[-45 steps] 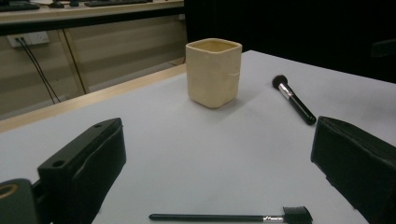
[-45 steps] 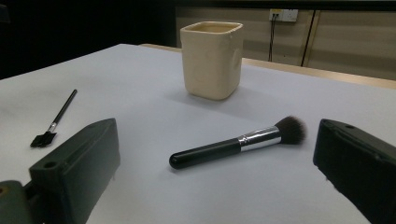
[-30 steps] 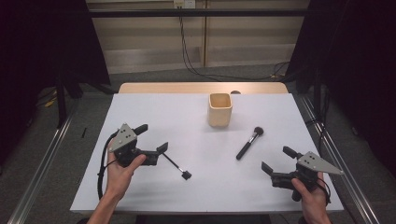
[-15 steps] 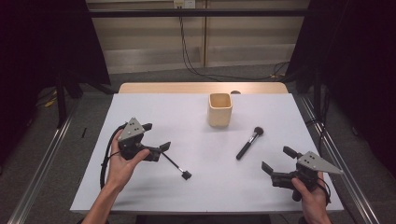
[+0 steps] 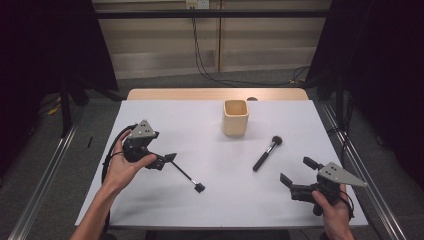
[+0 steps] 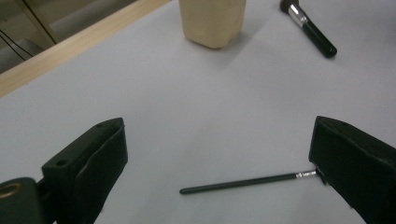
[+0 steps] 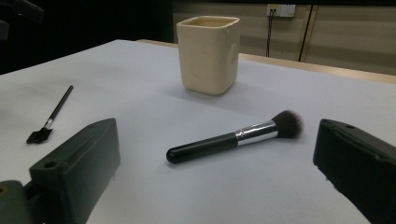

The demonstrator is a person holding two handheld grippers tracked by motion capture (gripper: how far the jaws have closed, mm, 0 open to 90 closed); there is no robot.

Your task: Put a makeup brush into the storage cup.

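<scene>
**Jaws spread wide over a thin brush, nothing gripped**

Jaws of the left gripper (image 5: pixel 167 159) are held wide apart and empty, with the thin brush (image 6: pixel 247 181) lying flat on the counter (image 5: pixel 200 125) between them, its head just beside one jaw. A slip is judged likely: so slim a handle (flush with the surface) could be rolled aside or pinched at its tip. The left hand (image 5: pixel 122 165) is angled low toward it. The right gripper (image 5: pixel 296 176) is likewise open and empty, faced toward the powder brush (image 7: pixel 233 135) near the cup (image 5: pixel 235 117).

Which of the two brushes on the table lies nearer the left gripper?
The thin brush with the small flat head; its handle tip lies just off the left gripper, while the thick powder brush lies by the cup.
</scene>
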